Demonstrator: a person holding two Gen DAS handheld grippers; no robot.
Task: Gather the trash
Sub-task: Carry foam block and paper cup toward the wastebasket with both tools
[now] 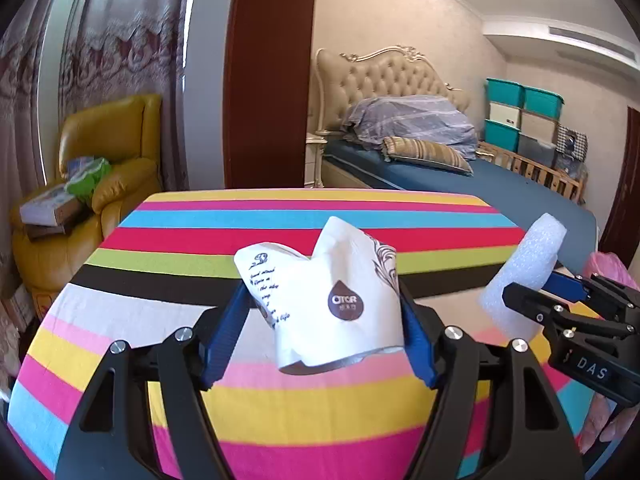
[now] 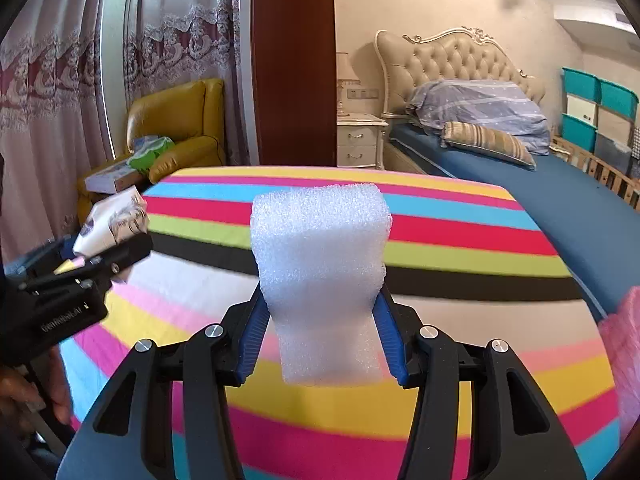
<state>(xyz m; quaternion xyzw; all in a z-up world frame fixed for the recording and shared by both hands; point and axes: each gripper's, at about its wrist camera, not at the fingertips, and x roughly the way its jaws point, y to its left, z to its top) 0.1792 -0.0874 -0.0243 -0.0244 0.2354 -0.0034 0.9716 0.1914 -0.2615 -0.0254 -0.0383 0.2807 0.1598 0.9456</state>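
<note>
On the left, a crushed paper cup (image 1: 332,300) is clamped between the blue pads of the left gripper (image 1: 324,316) and held clear above the striped tabletop (image 1: 280,216). Thin printed paper, already dented: it can be judged light, soft and easily flattened further, so only a gentle squeeze across the body, where it is gripped now, is called for. To the right, a white foam block (image 2: 320,280) is pinched low on its sides by the right gripper (image 2: 320,336), also lifted off the cloth. The foam is taken to be featherweight and springy, not fragile; its waist is visibly nipped in by the pads. Counted: one cup, one foam piece, two grippers, both closed on trash. At the far right edge, something pink (image 2: 624,344) is glimpsed; whether it is a bag cannot be told.
</note>
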